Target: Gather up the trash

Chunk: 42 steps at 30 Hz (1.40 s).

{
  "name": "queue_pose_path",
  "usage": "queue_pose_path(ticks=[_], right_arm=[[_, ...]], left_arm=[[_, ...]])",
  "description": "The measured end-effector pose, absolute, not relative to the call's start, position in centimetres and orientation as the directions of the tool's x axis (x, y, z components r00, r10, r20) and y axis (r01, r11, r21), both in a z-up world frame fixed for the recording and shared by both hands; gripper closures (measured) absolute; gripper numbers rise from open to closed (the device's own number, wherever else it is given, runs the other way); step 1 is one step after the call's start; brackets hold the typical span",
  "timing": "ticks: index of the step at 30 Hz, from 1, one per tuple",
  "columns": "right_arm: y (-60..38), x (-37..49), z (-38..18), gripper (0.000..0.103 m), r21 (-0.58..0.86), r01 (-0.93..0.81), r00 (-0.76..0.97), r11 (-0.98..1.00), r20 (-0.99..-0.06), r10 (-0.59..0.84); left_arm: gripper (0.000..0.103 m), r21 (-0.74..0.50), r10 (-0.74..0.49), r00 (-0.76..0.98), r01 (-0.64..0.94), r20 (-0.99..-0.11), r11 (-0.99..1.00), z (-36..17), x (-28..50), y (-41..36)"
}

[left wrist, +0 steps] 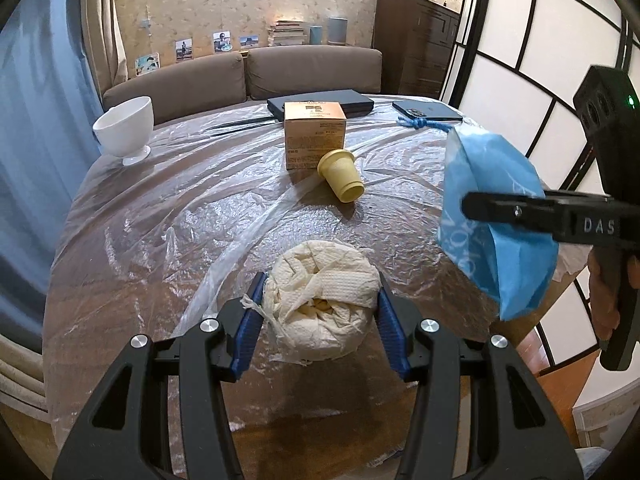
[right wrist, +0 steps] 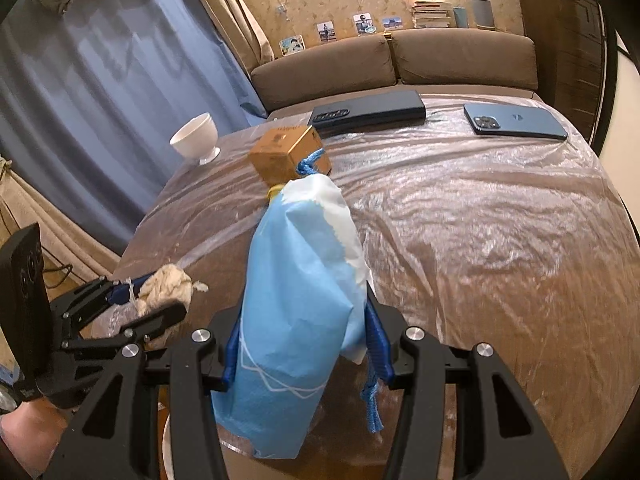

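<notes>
From the left wrist, the left gripper [left wrist: 320,312] clamps a crumpled cream paper-towel wad [left wrist: 322,306] above the plastic-covered round table [left wrist: 160,208]; a yellow paper cup [left wrist: 342,175] lies tipped, mouth facing the cardboard box [left wrist: 315,128].

From the right wrist, the right gripper [right wrist: 304,340] pinches a blue-and-white drawstring bag [right wrist: 296,304], its long axis running away from the camera, drawstring end farthest.

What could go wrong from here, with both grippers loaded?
1. The left gripper squeezes the soft crumpled paper wad; loose tails could tear or shed scraps onto the plastic sheet.
2. The right gripper pinches the blue bag shut, so the wad may find no open mouth.
3. The tipped yellow cup could roll.
</notes>
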State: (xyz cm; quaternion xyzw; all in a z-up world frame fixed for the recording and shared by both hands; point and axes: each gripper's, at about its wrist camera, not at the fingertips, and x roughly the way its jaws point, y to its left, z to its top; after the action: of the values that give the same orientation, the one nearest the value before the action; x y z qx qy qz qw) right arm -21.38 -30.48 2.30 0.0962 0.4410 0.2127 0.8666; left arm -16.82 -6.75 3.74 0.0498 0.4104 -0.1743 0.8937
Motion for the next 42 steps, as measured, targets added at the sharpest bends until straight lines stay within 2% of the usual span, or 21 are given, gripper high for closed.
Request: queue_pose_path(ticks=[19,42], right_arm=[[-29.3,-27.1,2.8,0.054,0.33,-0.364,0.478,0.871,-0.737,0.478],[-29.1,-33.4,1.5,0.054,0.348,-0.402,0.381,0.847,-0.777,0.501]], left_arm=[[0.05,-0.061,-0.269,0.604,0.342,-0.751,0.938,4.4,-21.0,-5.9],[0.05,-0.065,-0.267,0.538,0.364,-0.8,0.929,3.2,-26.9,-6.4]])
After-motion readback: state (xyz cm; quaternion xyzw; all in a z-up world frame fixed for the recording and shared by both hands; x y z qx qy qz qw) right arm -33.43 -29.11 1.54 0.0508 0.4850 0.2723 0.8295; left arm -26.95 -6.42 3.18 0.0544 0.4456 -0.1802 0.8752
